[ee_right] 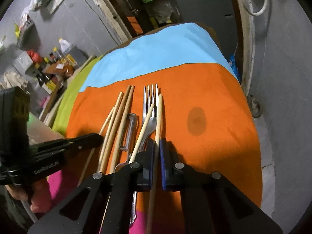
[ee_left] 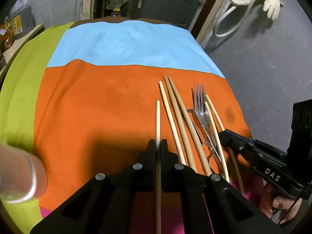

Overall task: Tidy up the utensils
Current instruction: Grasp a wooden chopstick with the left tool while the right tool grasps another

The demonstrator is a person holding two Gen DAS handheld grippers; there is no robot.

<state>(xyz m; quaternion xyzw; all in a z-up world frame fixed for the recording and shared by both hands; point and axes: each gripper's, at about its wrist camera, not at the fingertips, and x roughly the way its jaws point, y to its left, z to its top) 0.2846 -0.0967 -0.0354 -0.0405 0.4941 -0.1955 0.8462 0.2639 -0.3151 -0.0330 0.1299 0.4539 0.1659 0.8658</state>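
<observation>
On the orange part of the cloth [ee_left: 97,107] lies a row of utensils. My left gripper [ee_left: 158,143] is shut on a pale chopstick [ee_left: 158,117], the leftmost one, which runs back between its fingers. To its right lie another pale chopstick [ee_left: 169,117], two brown chopsticks [ee_left: 181,117], a clear-handled peeler [ee_left: 192,113] and a steel fork [ee_left: 200,105]. My right gripper [ee_right: 157,142] is shut on a pale chopstick [ee_right: 159,115] beside the fork [ee_right: 151,99]. A second pale chopstick [ee_right: 145,126] lies slanted over the fork. Each gripper shows in the other's view: the right gripper [ee_left: 221,133] and the left gripper [ee_right: 98,137].
The cloth has blue [ee_right: 165,48], green [ee_left: 19,97] and pink [ee_right: 64,183] parts and a dark round stain [ee_right: 196,120]. Its right edge drops to a grey floor [ee_left: 263,68]. A ringed finger [ee_left: 23,175] shows at lower left. Bottles and boxes [ee_right: 54,68] stand on a counter at the left.
</observation>
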